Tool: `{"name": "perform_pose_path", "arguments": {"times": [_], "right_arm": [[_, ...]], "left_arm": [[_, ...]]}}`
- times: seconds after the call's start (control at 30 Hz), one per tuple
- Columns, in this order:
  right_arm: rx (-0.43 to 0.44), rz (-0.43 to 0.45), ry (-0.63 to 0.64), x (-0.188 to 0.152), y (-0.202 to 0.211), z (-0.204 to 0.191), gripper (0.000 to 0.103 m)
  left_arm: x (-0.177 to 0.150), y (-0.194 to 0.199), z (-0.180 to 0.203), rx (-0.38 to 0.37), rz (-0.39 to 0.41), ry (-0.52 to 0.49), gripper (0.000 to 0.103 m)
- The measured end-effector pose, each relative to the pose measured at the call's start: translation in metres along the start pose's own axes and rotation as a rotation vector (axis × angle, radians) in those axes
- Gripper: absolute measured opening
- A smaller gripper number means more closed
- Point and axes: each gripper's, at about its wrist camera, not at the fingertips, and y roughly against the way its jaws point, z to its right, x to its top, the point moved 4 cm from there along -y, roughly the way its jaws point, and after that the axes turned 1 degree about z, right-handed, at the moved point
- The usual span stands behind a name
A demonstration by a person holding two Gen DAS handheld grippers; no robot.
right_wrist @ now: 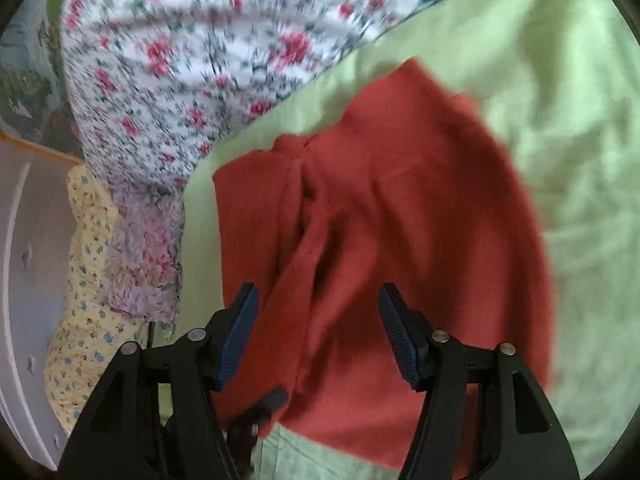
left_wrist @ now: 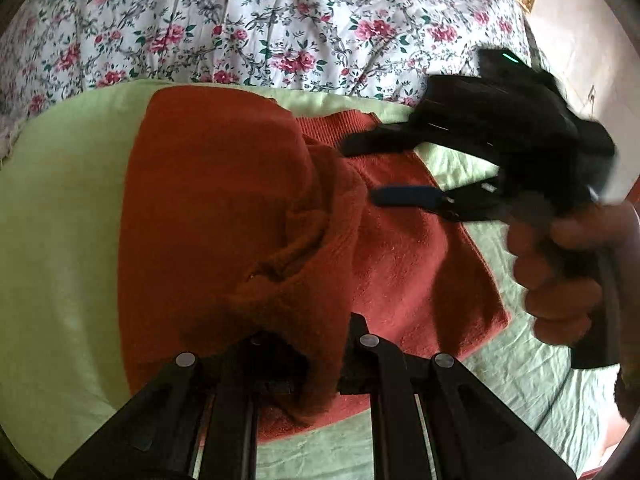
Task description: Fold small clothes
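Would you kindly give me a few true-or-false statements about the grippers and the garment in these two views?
1. The left gripper is shut on the red garment. True.
2. The right gripper is shut on the garment. False: its jaws stand wide open, holding nothing.
3. The garment lies on a green sheet. True.
4. The floral cover is draped over the garment. False: it lies beyond it.
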Motion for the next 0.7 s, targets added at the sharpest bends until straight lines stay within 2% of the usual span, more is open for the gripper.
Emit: {"name": "perform_pose_path", "arguments": {"times": [0.1, 0.17, 0.23, 0.33, 0.4, 0.47, 0.53, 0.6, 0.7], "right_arm": [[0.027, -0.033, 0.022, 0.012, -0.028, -0.013, 0.063], [0.007, -0.064, 0.074, 0.015, -0.048, -0.025, 0.062], [-0.031, -0.093, 0.117, 0.015, -0.061, -0.031, 0.017], [-0.025, -0.064, 0.16, 0.018, -0.051, -0.043, 0.014], [0.034, 0.004, 0.21, 0.02, -0.02, -0.058, 0.014], [0.053, 0.048, 0.24, 0.023, 0.006, -0.063, 0.014], [0.049, 0.083, 0.262, 0.029, 0.032, -0.061, 0.014], [0.016, 0.086, 0.26, 0.034, 0.049, -0.042, 0.014], [-0.061, 0.051, 0.205, 0.038, 0.045, -0.001, 0.014]], "left_arm": [[-0.002, 0.003, 0.003, 0.015, 0.004, -0.028, 0.01], [-0.001, 0.005, 0.003, 0.016, 0.004, -0.033, 0.01], [0.0, 0.009, 0.003, 0.017, 0.005, -0.033, 0.01], [0.011, 0.026, 0.007, -0.008, 0.043, -0.034, 0.01], [0.022, 0.04, 0.02, -0.056, 0.08, -0.044, 0.011], [0.032, 0.047, 0.038, -0.104, 0.104, -0.069, 0.011], [0.035, 0.041, 0.057, -0.139, 0.095, -0.091, 0.011], [0.031, 0.025, 0.072, -0.154, 0.063, -0.103, 0.011], [0.019, -0.01, 0.086, -0.159, -0.011, -0.105, 0.011]]}}
